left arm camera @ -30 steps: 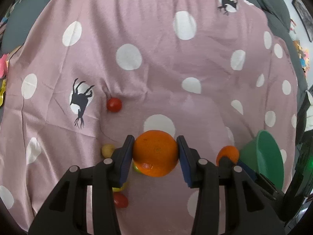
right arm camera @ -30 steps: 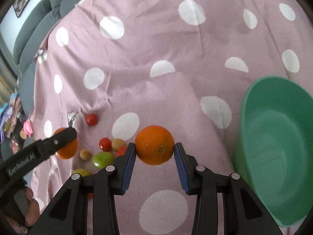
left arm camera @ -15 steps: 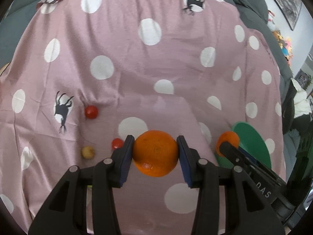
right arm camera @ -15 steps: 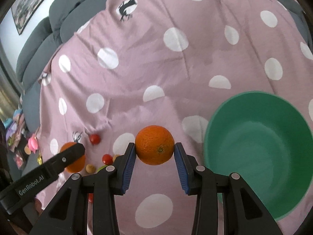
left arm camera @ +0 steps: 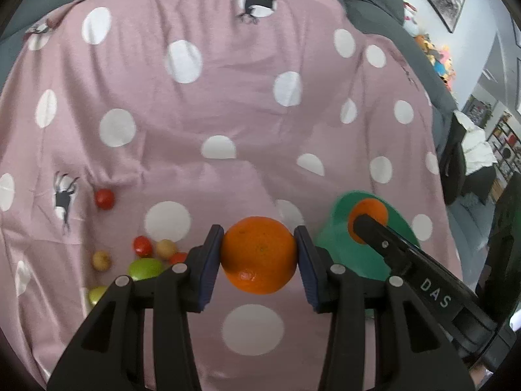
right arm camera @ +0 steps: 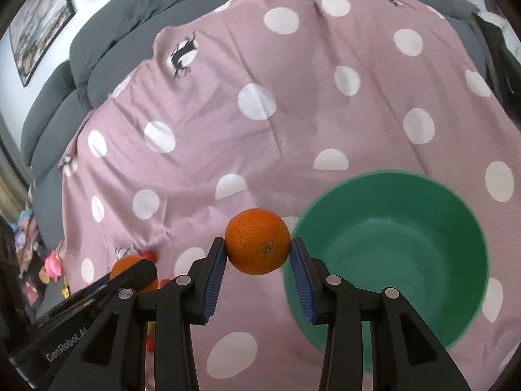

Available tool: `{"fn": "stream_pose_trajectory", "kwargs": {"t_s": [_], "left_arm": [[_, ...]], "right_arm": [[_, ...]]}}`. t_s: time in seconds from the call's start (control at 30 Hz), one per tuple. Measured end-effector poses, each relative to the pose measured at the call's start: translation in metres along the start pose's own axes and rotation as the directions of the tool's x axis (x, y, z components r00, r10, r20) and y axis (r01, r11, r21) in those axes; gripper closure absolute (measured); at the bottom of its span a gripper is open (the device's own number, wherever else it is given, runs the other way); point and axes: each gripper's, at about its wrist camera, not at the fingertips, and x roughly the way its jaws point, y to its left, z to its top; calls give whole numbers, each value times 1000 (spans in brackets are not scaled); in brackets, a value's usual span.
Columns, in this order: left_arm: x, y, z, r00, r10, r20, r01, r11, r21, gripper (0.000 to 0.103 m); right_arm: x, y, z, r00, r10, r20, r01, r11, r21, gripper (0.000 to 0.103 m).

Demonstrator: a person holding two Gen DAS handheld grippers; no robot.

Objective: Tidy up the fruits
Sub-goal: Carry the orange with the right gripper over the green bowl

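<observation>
My left gripper (left arm camera: 259, 262) is shut on an orange (left arm camera: 259, 254), held above the pink dotted cloth. My right gripper (right arm camera: 258, 255) is shut on a second orange (right arm camera: 257, 240), just left of the empty green bowl (right arm camera: 390, 244). In the left wrist view the right gripper's orange (left arm camera: 369, 213) shows in front of the bowl (left arm camera: 342, 247). In the right wrist view the left gripper's orange (right arm camera: 127, 265) peeks out at lower left. Small fruits lie on the cloth to the left: a red tomato (left arm camera: 104, 198), another tomato (left arm camera: 142, 246), a green fruit (left arm camera: 145, 267) and two tan ones (left arm camera: 101, 260).
The pink cloth (left arm camera: 228, 104) covers a grey sofa (right arm camera: 130, 32) whose cushions ring its far edge. Toys and clutter (right arm camera: 49, 260) lie beyond the cloth at the left, and shelves (left arm camera: 501, 137) stand at the far right.
Both grippers have risen and drawn back with their oranges, so more of the cloth and sofa shows. The green bowl now sits lower and more central to the right of the right gripper.
</observation>
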Motion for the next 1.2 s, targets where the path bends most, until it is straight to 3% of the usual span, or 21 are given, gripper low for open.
{"fn": "stream_pose_trajectory", "kwargs": {"t_s": [0.2, 0.63, 1.2], "left_arm": [[10, -19, -1, 1000, 0, -21, 0, 999, 35, 59], [30, -57, -6, 994, -81, -74, 88, 992, 85, 59], [65, -91, -14, 971, -173, -167, 191, 976, 104, 59]], "right_arm": [[-9, -16, 3, 999, -28, 32, 27, 998, 49, 62], [-23, -48, 9, 998, -40, 56, 32, 990, 134, 62], [-22, -85, 8, 995, -92, 35, 82, 970, 231, 62]]}}
